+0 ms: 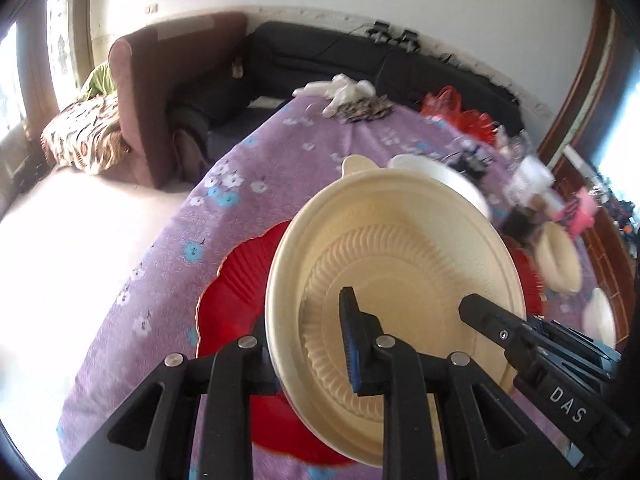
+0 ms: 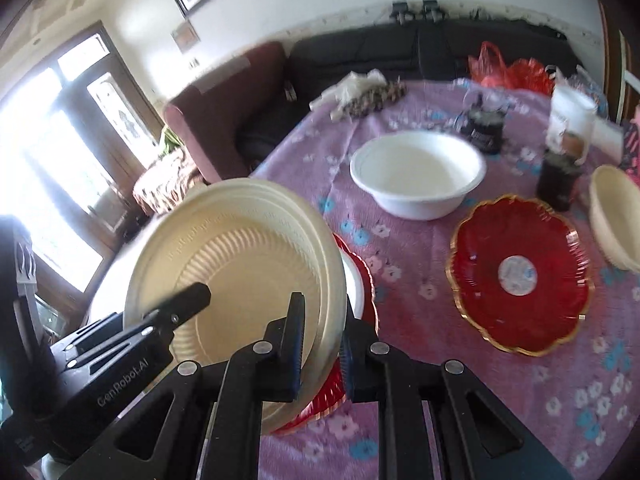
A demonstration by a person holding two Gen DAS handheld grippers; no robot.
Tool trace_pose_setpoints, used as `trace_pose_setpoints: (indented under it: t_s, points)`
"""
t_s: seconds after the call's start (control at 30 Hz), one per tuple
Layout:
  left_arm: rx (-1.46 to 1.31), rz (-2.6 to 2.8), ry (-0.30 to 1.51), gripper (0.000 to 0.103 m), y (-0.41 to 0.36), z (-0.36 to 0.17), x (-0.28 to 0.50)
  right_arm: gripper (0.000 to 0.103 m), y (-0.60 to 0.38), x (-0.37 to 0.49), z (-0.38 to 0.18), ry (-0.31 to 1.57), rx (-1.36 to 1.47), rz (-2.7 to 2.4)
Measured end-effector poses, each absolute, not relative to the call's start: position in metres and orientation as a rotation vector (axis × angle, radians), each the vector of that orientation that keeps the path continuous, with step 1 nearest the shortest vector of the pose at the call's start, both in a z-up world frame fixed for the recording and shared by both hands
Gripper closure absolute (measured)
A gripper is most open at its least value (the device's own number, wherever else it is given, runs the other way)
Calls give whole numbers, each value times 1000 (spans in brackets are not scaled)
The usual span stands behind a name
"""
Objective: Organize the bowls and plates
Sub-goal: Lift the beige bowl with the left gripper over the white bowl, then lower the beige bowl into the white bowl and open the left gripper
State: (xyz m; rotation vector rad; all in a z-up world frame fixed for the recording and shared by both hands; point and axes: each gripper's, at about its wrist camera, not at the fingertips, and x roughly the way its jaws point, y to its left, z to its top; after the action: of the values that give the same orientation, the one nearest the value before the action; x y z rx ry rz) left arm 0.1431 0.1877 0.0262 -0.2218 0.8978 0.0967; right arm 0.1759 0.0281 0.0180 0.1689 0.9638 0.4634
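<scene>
Black gripper linkages fill the foreground of both wrist views. Left gripper (image 1: 308,344) is clamped on the 7 o'clock rim of the cream plate (image 1: 400,248); right gripper (image 2: 320,352) is clamped on the opposite rim of the same plate, at 5 o'clock in its own view. Both hold the plate tilted and clear of the bench (image 2: 420,276), above a red plate (image 1: 236,284) lying at 9 o'clock of it.

Step in hand, as judged: a two-handed carry of the cream plate toward a stack. Whether it goes on the red plate below or elsewhere cannot be told. The next move calls for levelling the plate, lowering it evenly and parting both grippers together.

Also on the bench, which is draped in a purple floral cloth: a white bowl (image 2: 418,172) at 12 o'clock, a gold-edged red plate (image 2: 520,272) at 3 o'clock, a cream bowl (image 2: 616,220) beyond it, dark jars and bags. A maroon armchair (image 1: 160,92), a black sofa (image 1: 328,52) and bright windows lie behind.
</scene>
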Motion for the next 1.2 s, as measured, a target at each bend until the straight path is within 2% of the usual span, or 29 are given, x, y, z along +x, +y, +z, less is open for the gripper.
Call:
trace_pose_setpoints:
  t_s: [0.23, 0.67, 0.77, 0.83, 1.0, 1.03, 1.1, 1.13, 1.2]
  points:
    - [-210, 107, 979, 82, 191, -9, 167, 86, 32, 194, -2, 1001, 146, 432]
    - [-211, 130, 972, 81, 200, -9, 168, 84, 45, 193, -4, 980, 78, 434]
    - [-194, 153, 975, 76, 202, -8, 166, 80, 50, 190, -1, 958, 49, 429]
    - [-189, 153, 967, 55, 204, -6, 165, 76, 51, 189, 1, 945, 31, 422]
    - [-173, 167, 952, 51, 206, -3, 162, 74, 48, 186, 3, 927, 19, 395]
    - [-180, 165, 952, 48, 208, -2, 161, 71, 46, 187, 3, 925, 22, 391]
    - [-201, 167, 945, 44, 213, 0, 158, 56, 41, 187, 5, 916, 24, 387]
    - [-213, 172, 940, 44, 216, 2, 155, 44, 40, 186, 6, 908, 21, 381]
    - [-239, 177, 937, 43, 224, 3, 150, 37, 38, 184, 8, 894, 13, 370]
